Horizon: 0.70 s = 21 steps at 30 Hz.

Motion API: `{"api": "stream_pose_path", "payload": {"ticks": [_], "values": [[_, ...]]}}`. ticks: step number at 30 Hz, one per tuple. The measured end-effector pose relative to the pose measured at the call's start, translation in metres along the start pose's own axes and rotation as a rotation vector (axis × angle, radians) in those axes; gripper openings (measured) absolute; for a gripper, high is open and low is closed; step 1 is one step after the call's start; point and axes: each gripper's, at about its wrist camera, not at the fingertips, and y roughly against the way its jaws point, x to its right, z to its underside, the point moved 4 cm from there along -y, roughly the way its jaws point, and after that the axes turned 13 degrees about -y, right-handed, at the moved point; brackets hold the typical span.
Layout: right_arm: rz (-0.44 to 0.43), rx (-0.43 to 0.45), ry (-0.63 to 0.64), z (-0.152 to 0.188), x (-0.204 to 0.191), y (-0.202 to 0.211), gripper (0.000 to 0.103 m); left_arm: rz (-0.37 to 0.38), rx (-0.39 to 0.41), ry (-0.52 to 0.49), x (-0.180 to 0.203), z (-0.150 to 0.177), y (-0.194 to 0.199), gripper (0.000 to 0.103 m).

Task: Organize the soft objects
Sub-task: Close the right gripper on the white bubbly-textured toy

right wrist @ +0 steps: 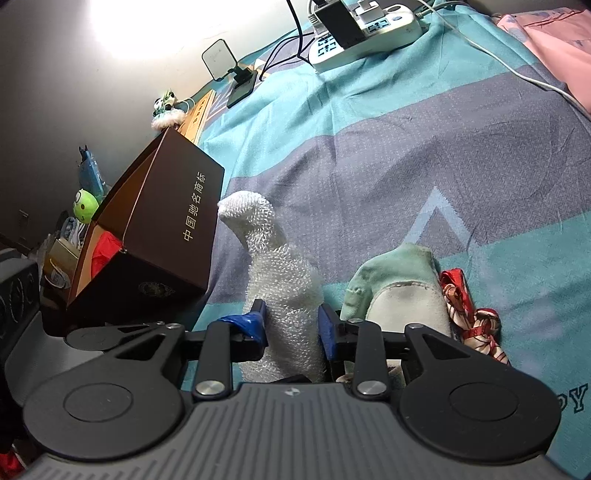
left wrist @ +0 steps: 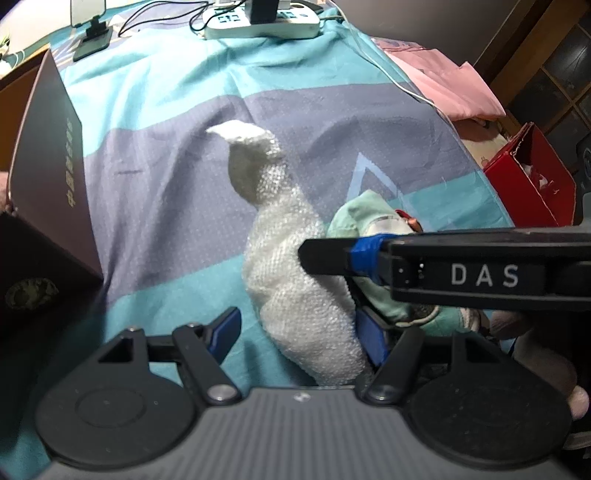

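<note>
A white, knobbly knitted sock [right wrist: 275,280] is seen standing up off the striped teal-and-grey bedsheet [right wrist: 388,155], its toe end curled over at the top. The lower part of that sock is bracketed by the blue-padded fingers of the right gripper [right wrist: 291,326]; the pads appear pressed against its sides, so the sock is clamped there. In the left wrist view the same sock [left wrist: 291,266] is shown rising between the widely parted fingers of the left gripper [left wrist: 295,332], with one blue pad [left wrist: 225,328] clear of it and the far pad tucked just beside it. The right gripper's black finger [left wrist: 332,258] is seen crossing in front of the sock from the right.

Just right of the white sock, a pale green and white sock [right wrist: 402,291] is laid flat on the sheet, and a red-and-white patterned ribbon [right wrist: 469,317] is bunched beside that. Left of the white sock, a dark brown cardboard box with gold lettering [right wrist: 170,236] is found standing open. Beyond it, a white power strip [right wrist: 365,33] is placed at the sheet's far edge.
</note>
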Motion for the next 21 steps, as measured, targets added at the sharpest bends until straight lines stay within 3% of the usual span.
{"api": "stream_pose_path", "payload": {"ticks": [7, 21], "values": [[-0.081, -0.062, -0.077, 0.003, 0.000, -0.012, 0.019, -0.005, -0.011, 0.012, -0.004, 0.005, -0.003, 0.065], [-0.087, -0.067, -0.043, 0.015, -0.016, -0.019, 0.023, 0.011, 0.000, 0.030, -0.011, 0.016, 0.003, 0.054]]}}
